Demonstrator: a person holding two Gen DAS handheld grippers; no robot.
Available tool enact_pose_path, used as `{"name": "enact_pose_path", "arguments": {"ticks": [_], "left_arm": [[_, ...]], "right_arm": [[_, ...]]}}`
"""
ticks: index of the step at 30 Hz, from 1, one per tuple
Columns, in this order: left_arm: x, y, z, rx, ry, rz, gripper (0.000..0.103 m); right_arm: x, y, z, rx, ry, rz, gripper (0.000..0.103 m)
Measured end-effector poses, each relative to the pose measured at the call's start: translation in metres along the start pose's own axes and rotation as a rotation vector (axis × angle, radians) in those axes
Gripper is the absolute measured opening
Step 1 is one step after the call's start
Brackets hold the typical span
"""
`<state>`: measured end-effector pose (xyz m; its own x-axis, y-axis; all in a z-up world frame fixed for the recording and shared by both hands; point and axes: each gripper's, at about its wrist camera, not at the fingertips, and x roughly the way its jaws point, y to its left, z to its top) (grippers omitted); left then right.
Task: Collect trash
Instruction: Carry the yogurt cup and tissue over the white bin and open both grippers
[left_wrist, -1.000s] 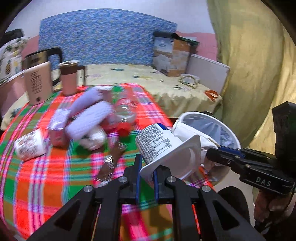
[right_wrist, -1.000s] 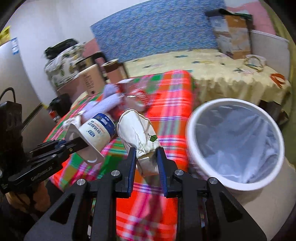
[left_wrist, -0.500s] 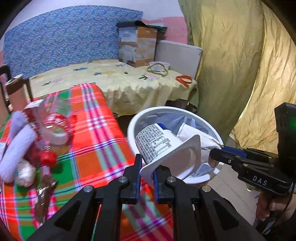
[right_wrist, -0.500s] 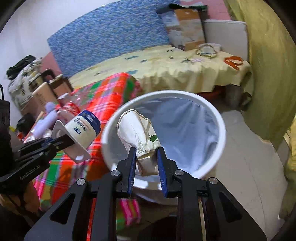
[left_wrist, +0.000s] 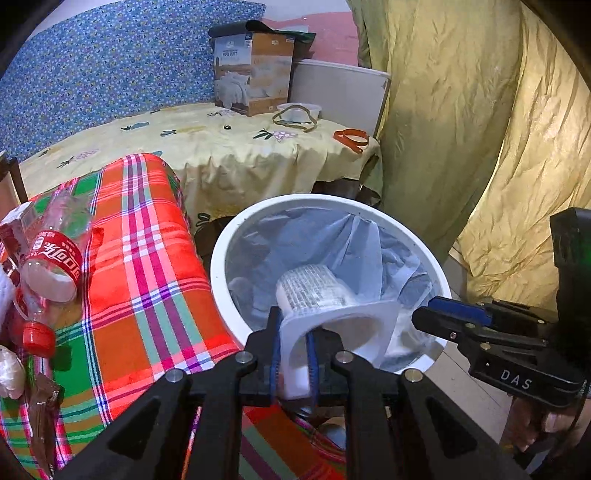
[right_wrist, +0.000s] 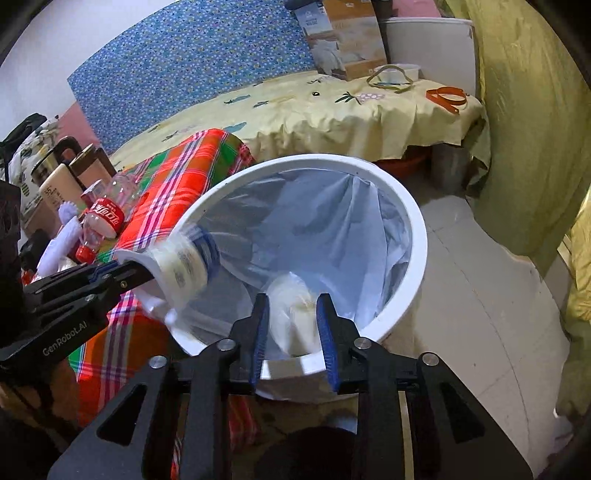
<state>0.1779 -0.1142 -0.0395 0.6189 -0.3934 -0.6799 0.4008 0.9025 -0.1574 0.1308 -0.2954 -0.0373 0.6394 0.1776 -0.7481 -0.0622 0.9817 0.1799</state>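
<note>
Opening over the bin, the left gripper (left_wrist: 293, 350) is letting go of a white plastic cup (left_wrist: 325, 306) by its flat rim; the cup is still between the jaws at lower centre. The right gripper (right_wrist: 291, 328) is opening too, with a crumpled paper wad (right_wrist: 293, 314) blurred between its pads, seemingly falling. Both look light; the cup seems stiff and slippery. Behind, the lined white bin (left_wrist: 236, 236) is waiting; further left, a cola bottle (left_wrist: 51, 258) is lying on the plaid cloth (left_wrist: 147, 277).
</note>
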Motion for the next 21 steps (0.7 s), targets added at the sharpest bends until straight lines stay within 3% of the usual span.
{"name": "enact_pose_path", "arguments": {"ticks": [2,3,13,21], "left_arm": [[0.000,0.001,0.000,-0.002,-0.001,-0.001,0.032],[-0.001,0.002,0.000,-0.005,-0.002,-0.004,0.033],[-0.024,0.013,-0.011,-0.058,-0.032,0.007,0.035],[-0.061,0.027,-0.028,-0.105,-0.086,0.056,0.035]], "right_arm": [[0.000,-0.001,0.001,0.001,-0.002,0.001,0.032],[-0.001,0.000,0.001,0.000,-0.004,0.001,0.033],[-0.017,0.010,0.001,-0.016,-0.044,0.027,0.036],[-0.028,0.036,-0.002,-0.058,-0.067,0.083,0.041]]}}
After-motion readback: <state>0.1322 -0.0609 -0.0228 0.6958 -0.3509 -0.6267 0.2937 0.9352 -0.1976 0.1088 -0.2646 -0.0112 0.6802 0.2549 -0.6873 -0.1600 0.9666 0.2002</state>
